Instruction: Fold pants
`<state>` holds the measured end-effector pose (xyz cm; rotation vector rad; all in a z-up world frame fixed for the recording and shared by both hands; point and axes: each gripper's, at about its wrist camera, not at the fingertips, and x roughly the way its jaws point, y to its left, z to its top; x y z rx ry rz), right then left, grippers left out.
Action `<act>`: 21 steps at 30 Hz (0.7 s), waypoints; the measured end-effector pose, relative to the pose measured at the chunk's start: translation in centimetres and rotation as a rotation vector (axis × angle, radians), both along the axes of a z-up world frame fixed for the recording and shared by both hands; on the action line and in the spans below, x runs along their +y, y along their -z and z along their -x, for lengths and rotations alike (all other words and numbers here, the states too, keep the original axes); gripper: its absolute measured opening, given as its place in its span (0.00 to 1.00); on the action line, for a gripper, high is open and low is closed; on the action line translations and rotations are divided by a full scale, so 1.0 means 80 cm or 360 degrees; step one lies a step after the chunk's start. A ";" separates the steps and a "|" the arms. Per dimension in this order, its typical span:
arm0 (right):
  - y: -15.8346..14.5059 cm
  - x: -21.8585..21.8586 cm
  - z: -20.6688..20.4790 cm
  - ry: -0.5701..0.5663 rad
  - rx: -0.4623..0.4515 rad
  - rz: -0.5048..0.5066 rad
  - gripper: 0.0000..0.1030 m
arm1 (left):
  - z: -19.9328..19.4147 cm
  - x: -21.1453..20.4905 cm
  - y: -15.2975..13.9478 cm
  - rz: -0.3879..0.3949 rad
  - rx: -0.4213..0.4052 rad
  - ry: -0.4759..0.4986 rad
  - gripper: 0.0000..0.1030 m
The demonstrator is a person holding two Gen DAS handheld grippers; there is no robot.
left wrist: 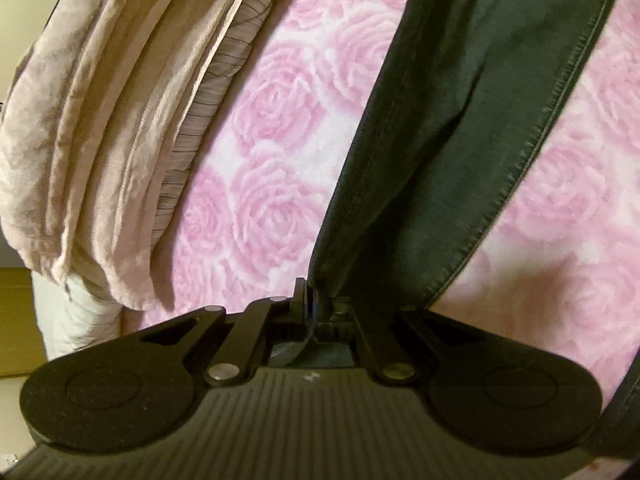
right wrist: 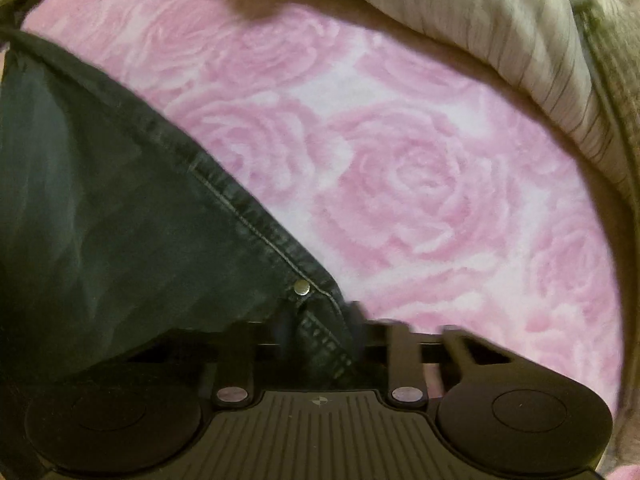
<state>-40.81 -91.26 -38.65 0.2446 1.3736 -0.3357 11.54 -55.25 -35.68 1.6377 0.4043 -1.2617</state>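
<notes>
Rose-patterned blanket (left wrist: 272, 120) under dark pants (left wrist: 460, 120), apparently pinched by both grippers.

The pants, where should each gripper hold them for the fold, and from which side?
Grip the pants at their stitched edges, where both jaws are already shut: the left gripper on a seamed edge, the right gripper on the stitched band just below the rivet. Come in edge-on, low over the blanket; doubled seams probably slip less.

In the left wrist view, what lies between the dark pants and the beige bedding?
Only a bare strip of the pink rose blanket separates the pants from the beige bedding; the left wrist view shows nothing lying on it.
</notes>
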 end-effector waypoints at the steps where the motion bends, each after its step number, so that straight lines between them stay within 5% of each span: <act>1: -0.006 0.008 0.000 -0.0042 0.0013 0.0034 0.00 | 0.003 0.004 -0.004 0.0011 -0.0014 0.0002 0.00; 8: -0.101 0.095 0.039 -0.0081 -0.0169 0.0384 0.00 | 0.033 0.044 -0.065 0.0212 -0.0092 -0.0068 0.00; 13: -0.159 0.229 0.102 -0.0091 -0.0265 0.0692 0.00 | 0.089 0.154 -0.109 0.0270 -0.0026 -0.0105 0.00; 17: -0.164 0.364 0.162 -0.0003 -0.0220 0.0820 0.00 | 0.151 0.273 -0.117 0.0210 0.0147 -0.0144 0.00; 21: -0.101 0.469 0.200 0.0162 -0.0076 0.0759 0.00 | 0.206 0.363 -0.053 0.0021 0.0227 -0.0108 0.00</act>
